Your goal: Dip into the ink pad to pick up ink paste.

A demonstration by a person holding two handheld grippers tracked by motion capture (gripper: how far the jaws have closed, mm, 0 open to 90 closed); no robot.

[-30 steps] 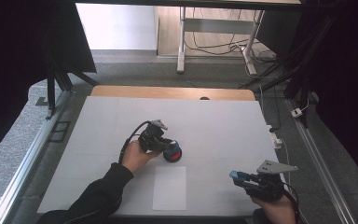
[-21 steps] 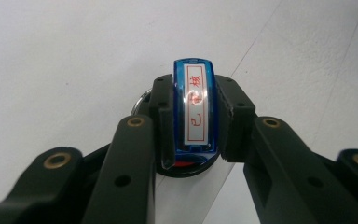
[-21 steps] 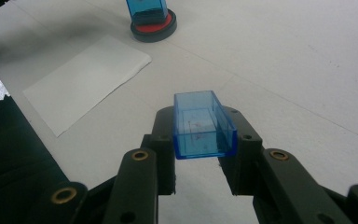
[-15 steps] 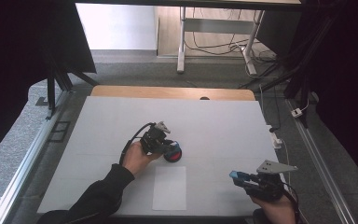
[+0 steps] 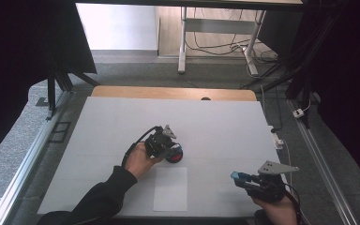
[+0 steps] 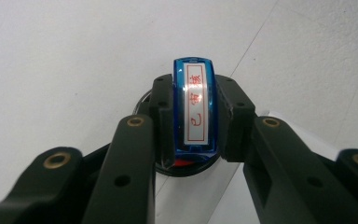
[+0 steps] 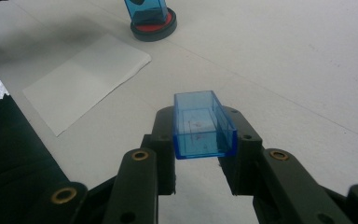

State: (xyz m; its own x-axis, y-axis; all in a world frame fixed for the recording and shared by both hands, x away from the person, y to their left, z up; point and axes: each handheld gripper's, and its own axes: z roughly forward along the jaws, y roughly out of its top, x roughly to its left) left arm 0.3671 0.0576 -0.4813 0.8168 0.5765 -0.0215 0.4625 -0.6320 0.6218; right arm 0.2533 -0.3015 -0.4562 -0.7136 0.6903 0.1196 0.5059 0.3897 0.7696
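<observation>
A blue stamp (image 6: 195,107) with red characters on its white label stands upright between the jaws of my left gripper (image 6: 195,119), which is shut on it. Its lower end rests on a round black ink pad (image 6: 182,165) with a red surface. In the high view the left gripper (image 5: 170,148) is at the table's middle, over the ink pad (image 5: 175,156). My right gripper (image 7: 200,140) is shut on a clear blue stamp cap (image 7: 203,123), held above the table. In the high view the right gripper (image 5: 239,177) is near the front right edge.
A white paper sheet (image 5: 170,188) lies flat near the front edge, between the two hands. The white table cover (image 5: 225,126) spreads wide behind them. A dark sleeve (image 5: 98,199) reaches in from the lower left. Cables and a frame stand beyond the table.
The left gripper with the stamp has shifted very slightly to the right over the ink pad. The right gripper and the cap have kept still.
</observation>
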